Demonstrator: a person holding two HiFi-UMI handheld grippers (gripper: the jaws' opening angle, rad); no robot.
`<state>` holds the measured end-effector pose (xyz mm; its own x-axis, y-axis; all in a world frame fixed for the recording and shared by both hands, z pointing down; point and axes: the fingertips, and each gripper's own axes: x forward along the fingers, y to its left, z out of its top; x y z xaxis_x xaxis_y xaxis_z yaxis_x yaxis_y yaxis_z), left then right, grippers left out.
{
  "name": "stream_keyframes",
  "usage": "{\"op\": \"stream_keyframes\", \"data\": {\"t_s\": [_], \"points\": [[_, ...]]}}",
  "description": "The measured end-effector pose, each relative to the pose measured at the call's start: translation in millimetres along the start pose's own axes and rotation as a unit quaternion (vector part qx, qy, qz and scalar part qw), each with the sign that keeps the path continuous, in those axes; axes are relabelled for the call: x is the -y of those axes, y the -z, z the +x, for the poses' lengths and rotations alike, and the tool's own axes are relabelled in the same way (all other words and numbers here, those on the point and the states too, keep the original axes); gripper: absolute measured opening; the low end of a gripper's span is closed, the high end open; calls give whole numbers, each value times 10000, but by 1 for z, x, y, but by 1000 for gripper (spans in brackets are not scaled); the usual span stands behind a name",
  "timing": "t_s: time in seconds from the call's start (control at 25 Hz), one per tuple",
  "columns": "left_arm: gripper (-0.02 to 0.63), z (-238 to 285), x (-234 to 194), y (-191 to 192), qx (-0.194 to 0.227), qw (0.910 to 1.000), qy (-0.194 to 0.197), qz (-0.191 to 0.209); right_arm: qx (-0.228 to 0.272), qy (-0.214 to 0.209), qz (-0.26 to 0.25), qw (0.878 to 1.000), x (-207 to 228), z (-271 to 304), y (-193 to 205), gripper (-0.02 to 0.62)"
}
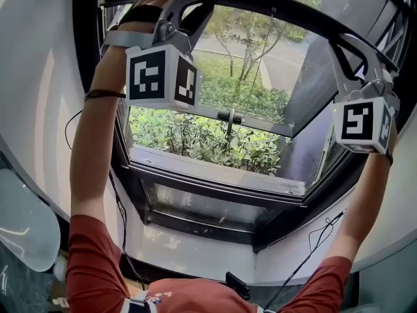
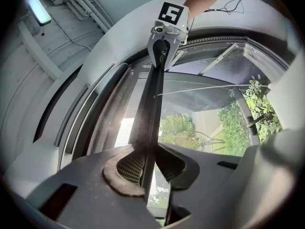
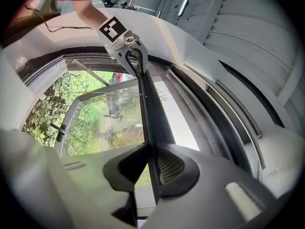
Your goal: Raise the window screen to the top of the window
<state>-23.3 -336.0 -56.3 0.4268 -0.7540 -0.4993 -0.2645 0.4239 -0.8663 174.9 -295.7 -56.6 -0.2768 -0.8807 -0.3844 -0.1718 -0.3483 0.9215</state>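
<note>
Left gripper (image 2: 148, 165) jaws pinched onto the dark bottom rail (image 2: 153, 109) of the window screen, ribbed pads pressed against it from both sides. Same grip at the right gripper (image 3: 153, 165): jaws nipped on that rail, one pad on each face. Rail running straight from one gripper to the other, each gripper showing at the far end in the other's view. Beside the rail, toward the frame's top, a narrow strip of pale fine mesh (image 3: 178, 123). Seen from the head: rail held high, close under the upper edge of the window frame (image 1: 215, 180), both arms stretched up, marker cubes (image 1: 159, 77) hanging below the hands, red sleeves (image 1: 91, 259) at the bottom of the view. Under the rail, clear opening, with a glass sash (image 1: 313, 90) swung outward on a stay (image 1: 229, 117). Outside, green bushes (image 1: 208, 145), thin trees and a paved road.
</note>
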Motion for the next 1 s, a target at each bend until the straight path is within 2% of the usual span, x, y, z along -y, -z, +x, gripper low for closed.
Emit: {"op": "stream_keyframes", "data": {"t_s": [0.32,0.52,0.76,1.0], "points": [[74,19,-33,-1,-6,9999,-132,53,16,16,-81,10000,35,15,-5,67],[72,24,-42,-1,-32,9998,-159,107,-97,-112,-122,9998,43,20,-5,61],[72,31,-55,-1,-60,9988,-453,156,-206,146,-325,9992,56,24,-3,38],[72,41,-72,-3,-157,9985,-481,203,-405,328,-641,9966,74,31,-3,30]]}}
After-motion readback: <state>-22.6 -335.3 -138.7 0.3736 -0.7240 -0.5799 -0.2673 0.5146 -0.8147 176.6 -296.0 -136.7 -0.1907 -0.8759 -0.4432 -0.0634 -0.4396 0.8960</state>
